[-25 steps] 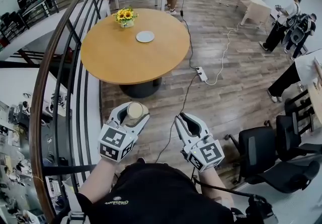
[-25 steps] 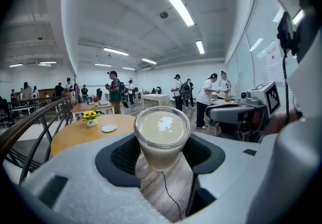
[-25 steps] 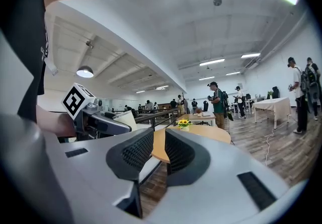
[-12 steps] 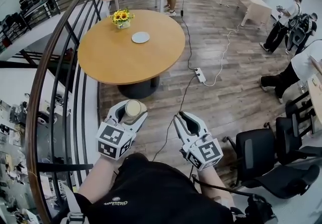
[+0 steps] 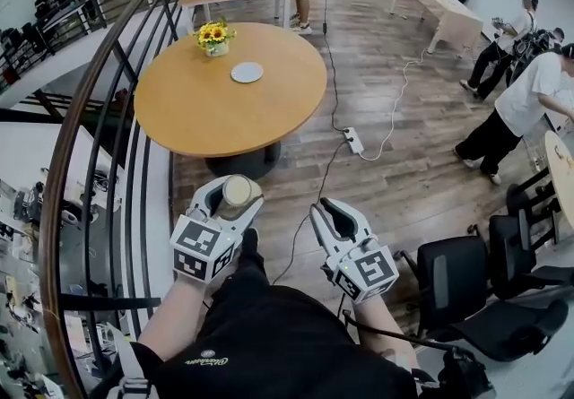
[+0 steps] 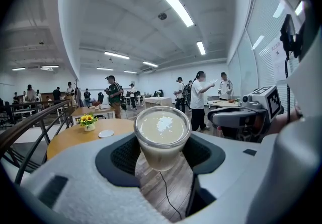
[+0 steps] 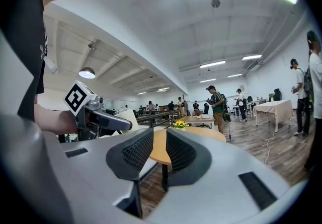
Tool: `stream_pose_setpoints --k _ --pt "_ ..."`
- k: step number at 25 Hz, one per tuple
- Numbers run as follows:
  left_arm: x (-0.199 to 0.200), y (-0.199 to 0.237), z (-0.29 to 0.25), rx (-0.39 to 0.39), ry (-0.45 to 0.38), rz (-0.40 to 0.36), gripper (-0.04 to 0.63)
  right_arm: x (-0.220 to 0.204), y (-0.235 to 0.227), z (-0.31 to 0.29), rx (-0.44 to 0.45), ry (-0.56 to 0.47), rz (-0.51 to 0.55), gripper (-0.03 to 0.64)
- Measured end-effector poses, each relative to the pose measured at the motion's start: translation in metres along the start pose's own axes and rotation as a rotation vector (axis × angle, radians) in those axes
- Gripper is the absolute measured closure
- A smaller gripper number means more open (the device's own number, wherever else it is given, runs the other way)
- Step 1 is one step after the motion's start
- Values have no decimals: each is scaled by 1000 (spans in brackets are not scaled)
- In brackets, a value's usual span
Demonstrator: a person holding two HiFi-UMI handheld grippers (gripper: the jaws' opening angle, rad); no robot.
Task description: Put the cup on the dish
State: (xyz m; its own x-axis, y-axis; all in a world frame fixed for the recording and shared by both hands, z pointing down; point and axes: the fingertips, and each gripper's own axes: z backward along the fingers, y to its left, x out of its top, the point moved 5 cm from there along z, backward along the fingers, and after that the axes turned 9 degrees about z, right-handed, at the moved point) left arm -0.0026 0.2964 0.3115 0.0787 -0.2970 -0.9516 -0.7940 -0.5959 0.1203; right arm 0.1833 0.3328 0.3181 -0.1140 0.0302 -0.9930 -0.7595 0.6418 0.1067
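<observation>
A clear cup (image 5: 238, 191) of milky drink sits upright between the jaws of my left gripper (image 5: 233, 198), which is shut on it at waist height over the wooden floor. In the left gripper view the cup (image 6: 162, 135) fills the gap of the left gripper (image 6: 162, 153), its pads pressing both sides. The small white dish (image 5: 247, 73) lies on the round wooden table (image 5: 206, 115) well ahead, also seen as the dish (image 6: 105, 133) far off. My right gripper (image 5: 330, 214) hangs beside the left with a narrow gap, and the right gripper (image 7: 160, 150) holds nothing.
A pot of yellow flowers (image 5: 213, 36) stands near the dish. A curved railing (image 5: 99, 146) runs along the left. A power strip and cable (image 5: 355, 139) lie on the floor right of the table. Black office chairs (image 5: 466, 281) stand at right; people (image 5: 525, 106) stand beyond.
The table and dish have slid slightly left and lower in the head view as I step forward. A person in white has come further into view at right. Both grippers keep their pose.
</observation>
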Motion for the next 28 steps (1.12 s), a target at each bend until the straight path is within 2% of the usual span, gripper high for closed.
stream_pose_setpoints --k 7,13,19,24,28 --pt "-1 24 -24 -16 -12 -2 336 -9 -11 -29 -1 -1 12 554" --pt "14 70 -56 -28 -15 16 336 -2 -30 -89 18 12 27 554" --pt "48 150 -95 -19 -29 18 336 9 -63 -187 33 7 37 554" --pt "81 223 -137 -27 -11 4 336 18 -98 -270 9 13 27 554" --pt "90 275 -171 -48 5 14 336 11 -120 -326 -20 38 16 554"
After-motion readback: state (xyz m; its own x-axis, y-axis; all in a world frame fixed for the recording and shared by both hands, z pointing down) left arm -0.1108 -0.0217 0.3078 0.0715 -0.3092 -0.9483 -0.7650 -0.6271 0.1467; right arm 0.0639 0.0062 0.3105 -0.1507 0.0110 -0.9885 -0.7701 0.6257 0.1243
